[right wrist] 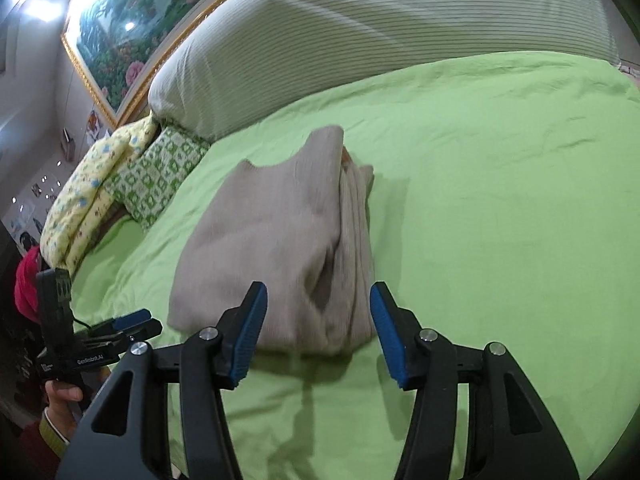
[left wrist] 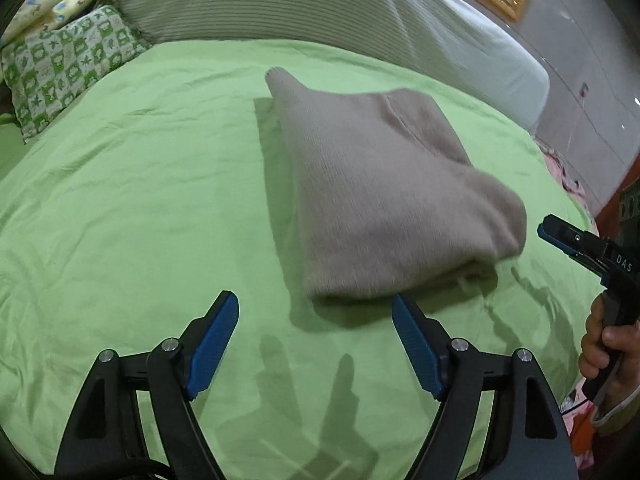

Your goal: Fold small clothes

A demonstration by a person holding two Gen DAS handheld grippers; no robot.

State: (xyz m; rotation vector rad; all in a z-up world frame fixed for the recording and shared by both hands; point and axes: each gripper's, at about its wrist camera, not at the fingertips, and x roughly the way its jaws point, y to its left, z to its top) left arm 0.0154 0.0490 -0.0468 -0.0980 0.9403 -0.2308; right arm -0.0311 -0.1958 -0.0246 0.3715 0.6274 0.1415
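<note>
A beige knitted garment [left wrist: 384,200] lies folded into a thick bundle on the green bedsheet [left wrist: 140,200]. My left gripper [left wrist: 314,300] hangs just short of the bundle's near edge, jaws wide open, nothing between the blue pads [left wrist: 212,344]. In the right wrist view the same garment [right wrist: 272,240] lies ahead, its stacked folds showing on the right side. My right gripper [right wrist: 318,286] stands open over its near end; the pads [right wrist: 248,328] do not press the cloth. Each gripper also shows in the other's view: the right gripper [left wrist: 560,236] at the right edge, the left gripper [right wrist: 132,320] at the lower left.
A long striped bolster [left wrist: 320,4] runs along the far side of the bed, with a green patterned pillow [left wrist: 64,64] and a yellow printed blanket [right wrist: 84,196] beside it. A gold-framed painting [right wrist: 132,28] hangs on the wall. A hand [left wrist: 604,344] holds the right gripper's handle.
</note>
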